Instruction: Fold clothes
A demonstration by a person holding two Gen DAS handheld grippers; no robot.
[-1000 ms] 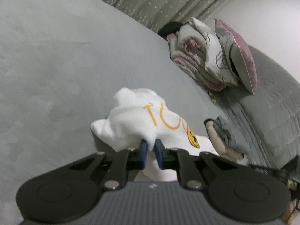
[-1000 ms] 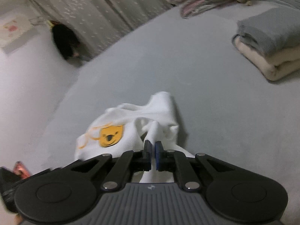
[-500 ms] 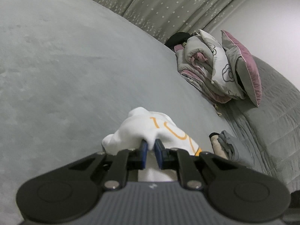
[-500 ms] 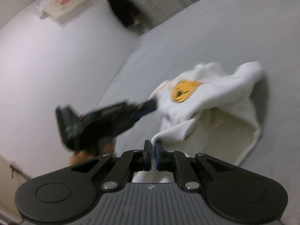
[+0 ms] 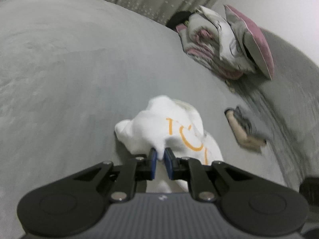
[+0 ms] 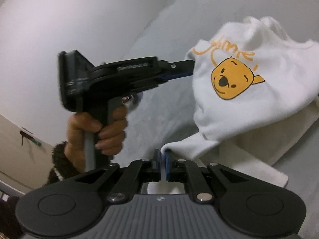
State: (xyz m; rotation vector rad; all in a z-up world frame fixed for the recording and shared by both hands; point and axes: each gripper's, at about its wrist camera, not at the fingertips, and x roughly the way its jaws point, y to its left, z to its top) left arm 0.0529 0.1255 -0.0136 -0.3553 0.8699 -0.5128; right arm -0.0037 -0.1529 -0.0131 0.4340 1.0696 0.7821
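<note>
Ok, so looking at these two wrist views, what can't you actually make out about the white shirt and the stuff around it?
- Left wrist view: the white shirt lower part is hidden behind the left tongs; its orange lettering is cut off there.
- Left wrist view: the folded pile is motion-blurred, so its items are unclear.
- Right wrist view: the shirt's right edge leaves the frame, and the right tongs cover the gripped hem.

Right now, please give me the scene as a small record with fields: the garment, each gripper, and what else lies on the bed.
garment: white shirt with orange bear print, bunched, partly lifted
left gripper: shut on shirt edge
right gripper: shut on another shirt edge
surface: grey bed
other items: folded clothes beside shirt; pillows at far end
fold state: not yet folded
</note>
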